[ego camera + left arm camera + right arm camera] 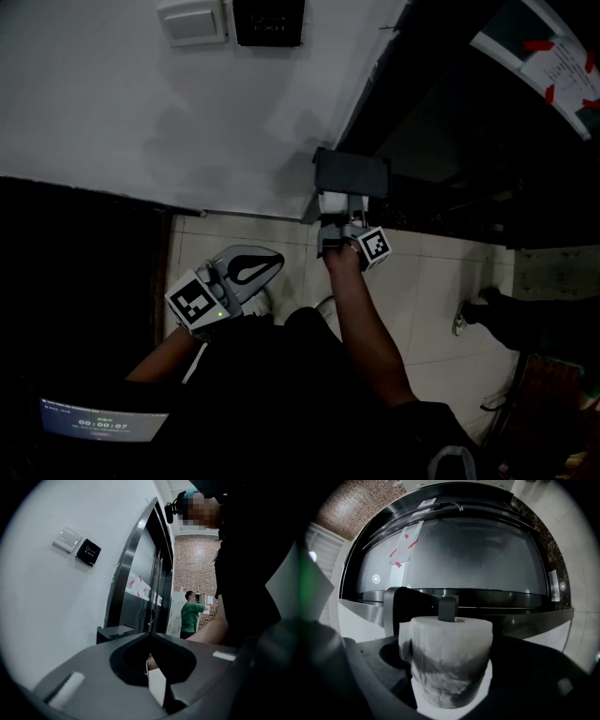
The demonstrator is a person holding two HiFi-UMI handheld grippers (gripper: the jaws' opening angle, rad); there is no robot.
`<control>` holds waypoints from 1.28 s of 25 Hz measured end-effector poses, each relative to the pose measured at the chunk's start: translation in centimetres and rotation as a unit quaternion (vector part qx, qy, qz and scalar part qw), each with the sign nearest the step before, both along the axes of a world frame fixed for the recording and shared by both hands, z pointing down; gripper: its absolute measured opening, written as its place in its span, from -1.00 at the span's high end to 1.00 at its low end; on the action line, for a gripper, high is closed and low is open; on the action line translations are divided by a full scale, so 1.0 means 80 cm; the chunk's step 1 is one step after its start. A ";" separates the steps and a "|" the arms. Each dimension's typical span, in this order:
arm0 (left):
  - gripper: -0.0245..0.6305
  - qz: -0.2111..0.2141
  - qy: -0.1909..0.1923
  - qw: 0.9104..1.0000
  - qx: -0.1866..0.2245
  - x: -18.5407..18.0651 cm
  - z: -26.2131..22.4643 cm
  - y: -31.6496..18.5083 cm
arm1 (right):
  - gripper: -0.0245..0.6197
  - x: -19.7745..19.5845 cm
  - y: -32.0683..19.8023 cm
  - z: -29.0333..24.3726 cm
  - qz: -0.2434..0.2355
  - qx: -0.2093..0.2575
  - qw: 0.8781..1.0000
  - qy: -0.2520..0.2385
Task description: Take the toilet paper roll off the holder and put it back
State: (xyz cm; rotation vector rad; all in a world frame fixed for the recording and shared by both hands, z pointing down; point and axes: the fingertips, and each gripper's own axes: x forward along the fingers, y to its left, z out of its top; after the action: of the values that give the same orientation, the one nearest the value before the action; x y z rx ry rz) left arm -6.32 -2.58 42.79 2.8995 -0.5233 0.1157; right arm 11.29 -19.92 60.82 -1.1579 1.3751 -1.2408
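My left gripper [151, 635] hangs low and idle, jaws together with nothing between them. My right gripper [450, 665] is closed on the toilet paper roll [450, 644], one jaw on either side. The roll sits on the holder [352, 173], whose peg [447, 609] shows through the core. I judge the step to be the grasp at the holder; I cannot tell whether it is removal or return. For removal, the next move needs a straight draw along the peg until the core clears. A steel door [459, 555] stands beyond.
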 end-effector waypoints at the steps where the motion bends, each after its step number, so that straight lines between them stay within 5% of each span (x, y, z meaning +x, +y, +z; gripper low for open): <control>1: 0.93 0.000 0.000 1.000 0.000 0.000 0.000 0.000 | -0.54 0.000 0.004 0.001 0.000 0.001 1.000 0.002; 12: 0.92 0.012 0.008 1.000 0.005 0.013 -0.002 -0.003 | -0.54 -0.003 0.068 -0.003 -0.045 0.000 0.999 0.024; 18: 0.92 0.021 0.016 1.000 0.013 0.030 -0.008 -0.004 | -0.54 -0.005 0.107 -0.061 -0.108 0.052 0.988 0.100; 21: 0.92 0.023 0.017 0.999 0.016 0.040 -0.012 -0.004 | -0.54 -0.008 0.120 -0.112 -0.141 0.101 0.973 0.153; 24: 0.92 0.023 0.023 0.999 0.020 0.048 -0.019 -0.003 | -0.54 -0.023 0.139 -0.159 -0.184 0.144 0.937 0.260; 28: 0.92 0.023 0.025 0.999 0.027 0.053 -0.030 -0.004 | -0.53 -0.056 0.170 -0.217 -0.235 0.224 0.839 0.436; 32: 0.92 0.025 0.027 0.999 0.031 0.060 -0.038 -0.003 | -0.51 -0.087 0.200 -0.259 -0.274 0.289 0.747 0.533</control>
State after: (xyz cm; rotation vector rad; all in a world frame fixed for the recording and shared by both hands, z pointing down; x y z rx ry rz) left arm -1.48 -2.80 39.72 2.9685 -0.4533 0.0287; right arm 4.37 -3.96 40.14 -1.0197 2.8645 -0.2769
